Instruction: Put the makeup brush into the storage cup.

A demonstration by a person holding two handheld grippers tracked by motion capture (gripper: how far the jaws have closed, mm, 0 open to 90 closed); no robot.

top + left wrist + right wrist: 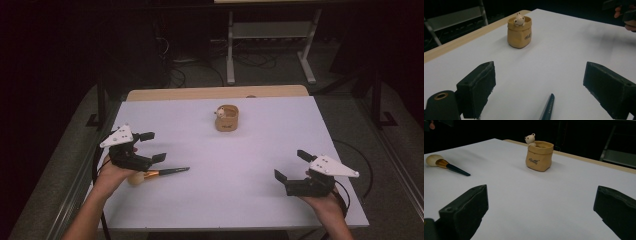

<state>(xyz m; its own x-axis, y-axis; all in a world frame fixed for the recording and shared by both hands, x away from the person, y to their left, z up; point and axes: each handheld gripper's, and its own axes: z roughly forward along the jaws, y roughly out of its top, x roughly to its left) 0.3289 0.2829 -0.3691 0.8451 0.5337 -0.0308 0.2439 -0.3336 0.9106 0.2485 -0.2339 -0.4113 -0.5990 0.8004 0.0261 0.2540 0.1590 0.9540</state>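
A makeup brush [159,173] with a pale round head, gold ferrule and dark handle lies flat at the table's front left; its handle tip [548,107] shows between my left jaws, and the brush [444,164] lies far left in the right gripper view. A tan bag-shaped pot [226,118] with a small bear figure on its rim stands upright at the middle back [519,32] [539,156]. My left gripper [152,147] is open, held just above the brush head. My right gripper [291,165] is open at the front right, with nothing between its jaws.
The white table top [240,165] has a wooden strip [215,93] along its far edge. Beyond it stand a metal frame [270,40] and floor cables. The other hand and gripper [624,15] show at the top right of the left gripper view.
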